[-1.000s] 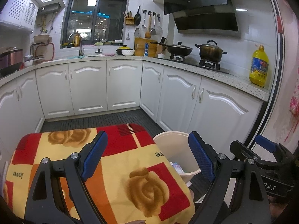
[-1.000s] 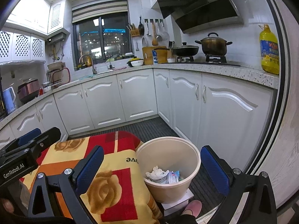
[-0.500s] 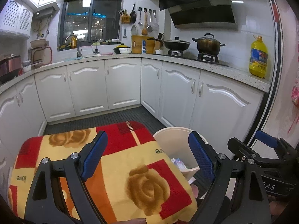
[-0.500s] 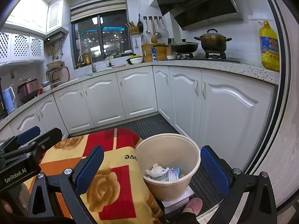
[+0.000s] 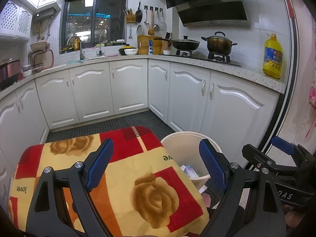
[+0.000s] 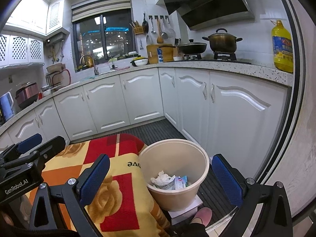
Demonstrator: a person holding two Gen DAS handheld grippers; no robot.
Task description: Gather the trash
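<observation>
A cream plastic bin (image 6: 177, 195) stands on a white box on the floor, right of a surface under a red and yellow rose-print blanket (image 6: 118, 197). Inside lie crumpled white tissue (image 6: 161, 178) and small packets (image 6: 180, 182). My right gripper (image 6: 161, 178) is open, its jaws wide on either side of the bin's mouth, holding nothing. My left gripper (image 5: 156, 165) is open over the blanket (image 5: 138, 177), with nothing between its blue pads; the bin (image 5: 184, 148) lies just right of centre there. Each gripper shows at the other view's edge.
White kitchen cabinets (image 6: 142, 96) wrap around a dark ribbed floor mat (image 6: 156, 126). The speckled counter carries a yellow oil bottle (image 6: 281, 47), pots on a gas hob (image 6: 222, 42), and a sink under the window. A person's pink slipper (image 6: 201, 214) rests by the bin.
Both views have shifted very slightly, the scene sitting a little lower in the frame. Both grippers stay open and empty; the bin and its contents have not moved.
</observation>
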